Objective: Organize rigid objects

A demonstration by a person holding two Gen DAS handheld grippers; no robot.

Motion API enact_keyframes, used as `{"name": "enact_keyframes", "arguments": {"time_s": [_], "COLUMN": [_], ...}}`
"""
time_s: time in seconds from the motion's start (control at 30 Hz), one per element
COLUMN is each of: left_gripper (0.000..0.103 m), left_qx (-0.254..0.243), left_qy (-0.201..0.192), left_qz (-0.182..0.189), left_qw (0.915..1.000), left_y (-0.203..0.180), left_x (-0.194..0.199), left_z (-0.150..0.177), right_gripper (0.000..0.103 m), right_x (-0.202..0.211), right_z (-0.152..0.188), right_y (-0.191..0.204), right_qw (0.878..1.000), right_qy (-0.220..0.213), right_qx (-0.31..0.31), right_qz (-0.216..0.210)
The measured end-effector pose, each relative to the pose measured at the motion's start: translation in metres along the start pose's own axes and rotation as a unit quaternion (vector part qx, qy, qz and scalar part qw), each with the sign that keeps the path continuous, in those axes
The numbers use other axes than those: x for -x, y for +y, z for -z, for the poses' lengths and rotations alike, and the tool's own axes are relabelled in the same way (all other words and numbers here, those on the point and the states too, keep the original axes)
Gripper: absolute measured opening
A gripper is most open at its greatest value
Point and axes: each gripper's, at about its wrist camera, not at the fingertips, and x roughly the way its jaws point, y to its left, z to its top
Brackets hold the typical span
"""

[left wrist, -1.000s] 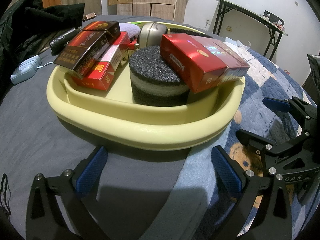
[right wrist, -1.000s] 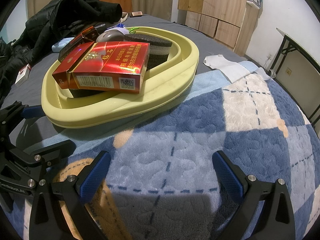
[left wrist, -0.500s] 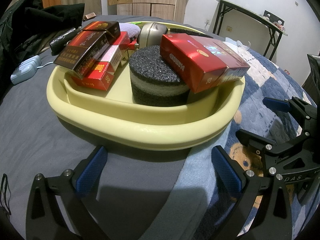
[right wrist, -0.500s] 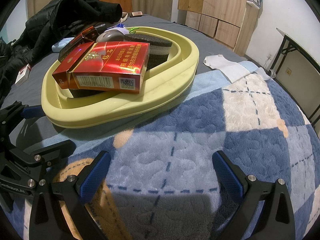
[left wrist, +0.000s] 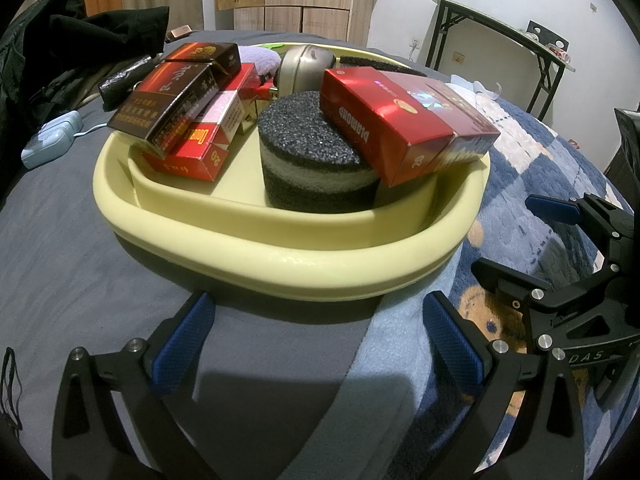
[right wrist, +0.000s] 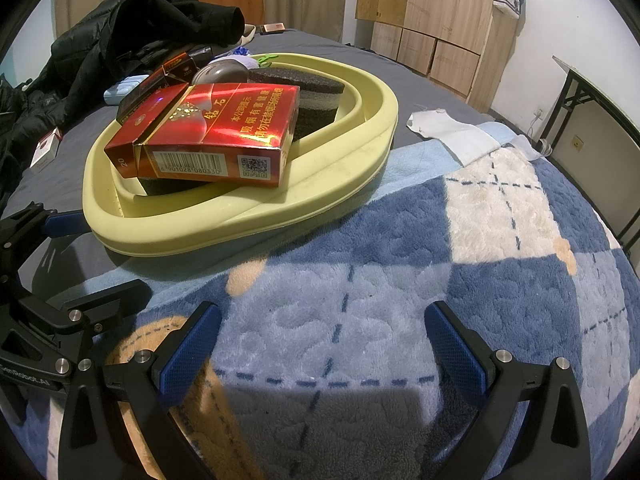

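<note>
We are in a home bedroom: right under the claws spreads a bed with a grey sheet point(left wrist: 60, 280) and a fleecy blue checked blanket point(right wrist: 400, 280). Ahead of them we see wooden wardrobe cabinets point(right wrist: 436, 20) against the far wall, a black jacket point(right wrist: 132, 28) off to the left, and a folding table point(left wrist: 500, 36) far right.

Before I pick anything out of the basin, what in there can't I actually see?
- Grey sponge, right side: hidden under the red box in the left wrist view; in the right wrist view that box covers most of it.
- Metal tin: only its top shows behind the sponge.
- Purple item: mostly behind the dark boxes, unidentifiable.
- Basin far floor: blocked by contents.
</note>
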Motion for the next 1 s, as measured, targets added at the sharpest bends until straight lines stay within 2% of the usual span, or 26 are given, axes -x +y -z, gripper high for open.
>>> {"name": "enact_keyframes", "arguments": {"time_s": [1.0], "left_gripper": [0.103], "left_qx": [0.0], "left_qy": [0.0], "left_qz": [0.0], "left_qw": [1.0], "left_y": [-0.0003], "left_x": [0.0001], "left_z": [-0.0004], "right_gripper": [0.103], "right_x": [0.0001], "right_z": [0.0001], "right_y": [-0.0001], "right_qw": [1.0], "right_qy": [0.0], "right_qx": [0.0], "right_qz": [0.0]}}
